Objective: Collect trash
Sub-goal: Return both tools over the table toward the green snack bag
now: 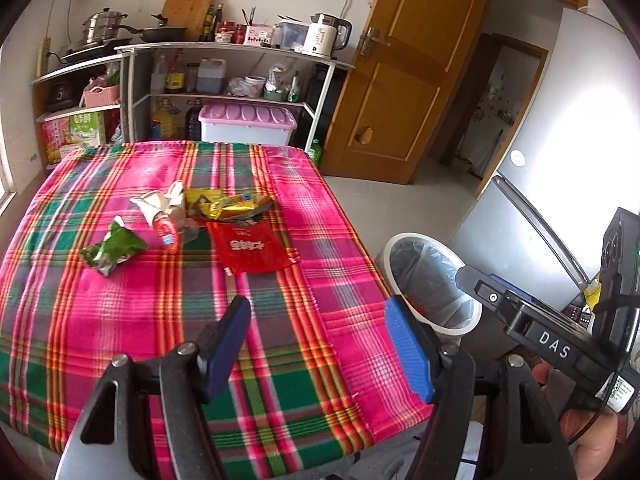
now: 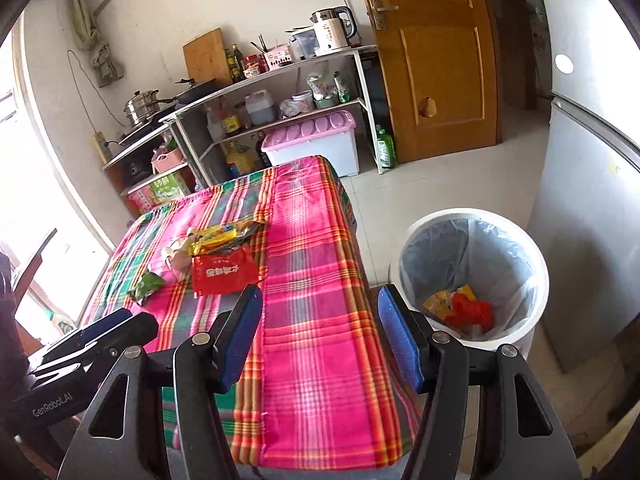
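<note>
Both hand-held grippers hang over the near edge of the worktop (image 1: 120,320), the left hand-held gripper (image 1: 320,344) and the right hand-held gripper (image 2: 320,332) spread wide and holding nothing — ready, I'd say, to reach. The wrappers (image 1: 240,212) lie heaped mid-cloth; the bin (image 2: 536,264) waits beside the table's right edge, some trash already inside.

Home kitchen, lived-in. Open metal shelving (image 1: 224,52) along the wall holds a steamer pot (image 1: 102,26), frying pan (image 1: 162,33), cutting board (image 1: 190,2), sauce bottles (image 1: 212,22), electric kettle (image 1: 326,36), oil jugs (image 1: 210,76) and a pink-lidded storage bin (image 1: 248,122). Plaid cloth covers the table (image 1: 120,320). Silver fridge (image 2: 592,184) beside a wooden door (image 2: 436,60); tiled floor (image 2: 440,184), lined trash bin (image 2: 536,264).
</note>
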Motion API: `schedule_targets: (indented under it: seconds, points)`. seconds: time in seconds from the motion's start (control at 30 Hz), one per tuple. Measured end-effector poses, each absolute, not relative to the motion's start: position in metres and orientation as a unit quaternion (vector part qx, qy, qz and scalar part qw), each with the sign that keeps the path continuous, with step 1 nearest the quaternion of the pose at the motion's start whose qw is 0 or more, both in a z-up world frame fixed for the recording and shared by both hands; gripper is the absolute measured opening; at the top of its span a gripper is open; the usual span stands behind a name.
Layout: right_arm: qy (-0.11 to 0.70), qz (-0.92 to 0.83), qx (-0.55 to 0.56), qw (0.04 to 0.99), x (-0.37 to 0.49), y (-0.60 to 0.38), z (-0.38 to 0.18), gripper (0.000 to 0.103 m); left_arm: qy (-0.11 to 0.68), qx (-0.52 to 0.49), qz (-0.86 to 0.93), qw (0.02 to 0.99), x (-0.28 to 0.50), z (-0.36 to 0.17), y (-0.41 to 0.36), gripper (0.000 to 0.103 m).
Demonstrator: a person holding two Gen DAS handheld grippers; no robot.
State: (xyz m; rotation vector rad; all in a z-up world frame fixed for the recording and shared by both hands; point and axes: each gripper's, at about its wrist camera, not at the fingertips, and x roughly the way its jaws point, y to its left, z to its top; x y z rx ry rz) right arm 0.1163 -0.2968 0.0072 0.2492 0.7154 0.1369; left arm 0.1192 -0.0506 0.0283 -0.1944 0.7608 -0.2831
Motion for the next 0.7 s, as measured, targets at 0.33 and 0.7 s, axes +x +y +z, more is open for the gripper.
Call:
schedule_targets:
  seconds: [0.33, 0.7]
  points:
    - [0.342, 0.129, 0.083, 0.927, 0.105, -0.235, 0.022, 0.062, 0.335, -0.122, -0.077, 0.931, 0.082, 0.041, 0.035, 0.072]
    - [0.366, 0.154, 0.036, 0.917, 0.107, -0.197, 0.003, 0.062, 0.359, -0.137, -0.057, 0.922, 0.092, 0.010, 0.082, 0.074]
